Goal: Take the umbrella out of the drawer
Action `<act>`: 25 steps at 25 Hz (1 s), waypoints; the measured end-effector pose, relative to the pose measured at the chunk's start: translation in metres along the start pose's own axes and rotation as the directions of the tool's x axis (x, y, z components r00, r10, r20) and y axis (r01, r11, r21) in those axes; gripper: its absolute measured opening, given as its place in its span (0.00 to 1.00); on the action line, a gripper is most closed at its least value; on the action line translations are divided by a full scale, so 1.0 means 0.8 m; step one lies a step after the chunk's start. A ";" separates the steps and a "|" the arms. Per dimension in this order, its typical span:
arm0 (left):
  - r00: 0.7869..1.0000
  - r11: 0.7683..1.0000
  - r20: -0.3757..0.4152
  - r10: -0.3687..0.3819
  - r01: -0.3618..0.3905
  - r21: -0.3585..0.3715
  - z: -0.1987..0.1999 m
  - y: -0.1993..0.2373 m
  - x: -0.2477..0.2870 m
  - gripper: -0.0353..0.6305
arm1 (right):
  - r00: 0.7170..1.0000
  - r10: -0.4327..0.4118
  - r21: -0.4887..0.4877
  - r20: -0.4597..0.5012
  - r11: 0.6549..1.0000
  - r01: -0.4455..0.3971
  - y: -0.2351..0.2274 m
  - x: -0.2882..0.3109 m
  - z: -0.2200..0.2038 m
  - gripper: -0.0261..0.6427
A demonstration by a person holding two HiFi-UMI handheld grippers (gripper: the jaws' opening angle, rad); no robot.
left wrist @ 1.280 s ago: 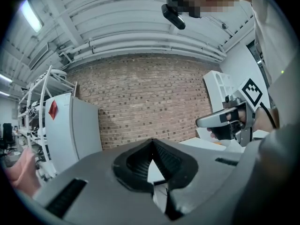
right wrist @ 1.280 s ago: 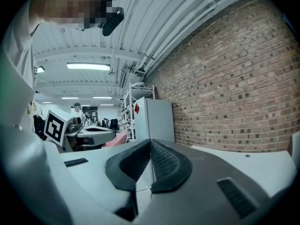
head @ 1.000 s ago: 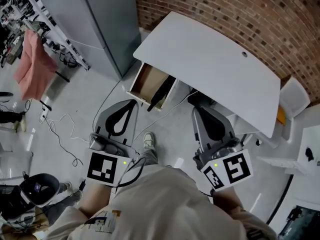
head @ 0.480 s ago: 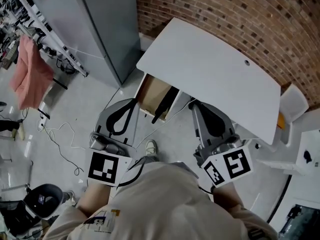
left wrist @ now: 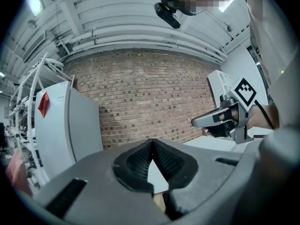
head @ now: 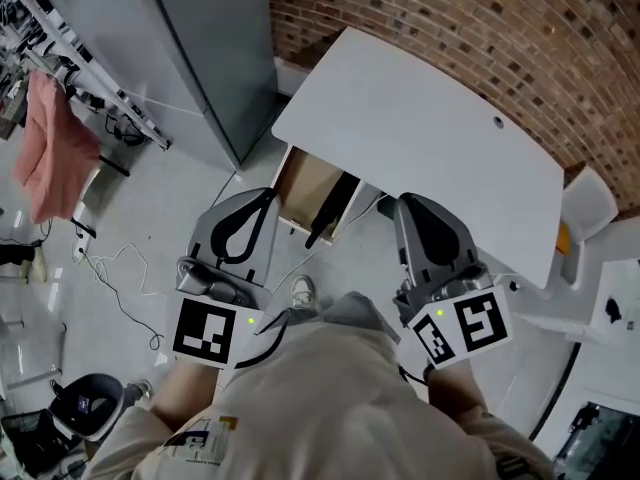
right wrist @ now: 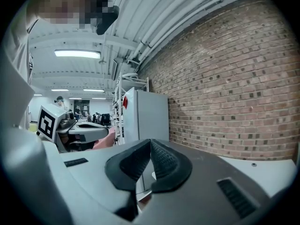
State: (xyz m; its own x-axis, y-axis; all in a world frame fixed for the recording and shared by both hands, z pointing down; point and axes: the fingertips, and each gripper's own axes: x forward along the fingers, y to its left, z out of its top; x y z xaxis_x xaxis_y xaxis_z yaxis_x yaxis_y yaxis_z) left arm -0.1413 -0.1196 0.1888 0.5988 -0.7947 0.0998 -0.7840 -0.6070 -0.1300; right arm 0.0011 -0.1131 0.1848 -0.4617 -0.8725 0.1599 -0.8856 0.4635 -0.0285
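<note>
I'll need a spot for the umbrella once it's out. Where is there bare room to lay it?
The white desk top is bare from the brick wall to its front edge. In the open drawer only the brown strip left of the umbrella is free. The floor at left is cluttered with cables.

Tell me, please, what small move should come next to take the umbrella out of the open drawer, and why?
Probably open the jaws of the left hand-held gripper first. It and the right hand-held gripper are both shut and empty. The black umbrella lies untouched in the open drawer, with one end over the front edge. Shut jaws cannot take it.
</note>
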 end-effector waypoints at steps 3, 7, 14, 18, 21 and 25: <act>1.000 1.000 -0.007 0.000 0.000 -0.005 -0.004 0.001 0.009 0.06 | 1.000 0.001 0.007 -0.006 1.000 -0.001 -0.009 0.008 -0.004 0.05; 1.000 1.000 -0.025 0.012 -0.012 -0.007 -0.004 -0.006 0.025 0.06 | 1.000 0.019 0.020 -0.019 1.000 -0.019 -0.028 0.014 -0.012 0.05; 0.999 1.000 -0.036 0.001 -0.001 0.007 -0.004 -0.028 0.054 0.06 | 0.999 0.032 0.037 -0.034 0.999 -0.031 -0.064 0.019 -0.023 0.05; 0.999 1.000 -0.053 -0.010 0.009 -0.006 -0.013 -0.039 0.069 0.06 | 0.998 0.035 0.044 -0.048 0.998 -0.033 -0.081 0.022 -0.034 0.05; 0.998 1.000 -0.065 -0.009 0.009 -0.010 -0.019 -0.040 0.081 0.06 | 0.998 0.036 0.052 -0.058 0.998 -0.033 -0.093 0.025 -0.041 0.05; 0.997 1.000 -0.071 -0.018 0.018 -0.004 -0.026 -0.042 0.097 0.06 | 0.997 0.033 0.058 -0.071 0.998 -0.029 -0.108 0.030 -0.053 0.05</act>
State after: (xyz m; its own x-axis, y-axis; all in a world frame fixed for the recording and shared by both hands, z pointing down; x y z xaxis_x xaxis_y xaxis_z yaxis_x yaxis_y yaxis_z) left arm -0.0716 -0.1610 0.2219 0.5998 -0.7815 0.1718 -0.7737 -0.6212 -0.1243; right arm 0.0688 -0.1674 0.2327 -0.4863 -0.8434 0.2285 -0.8732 0.4789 -0.0905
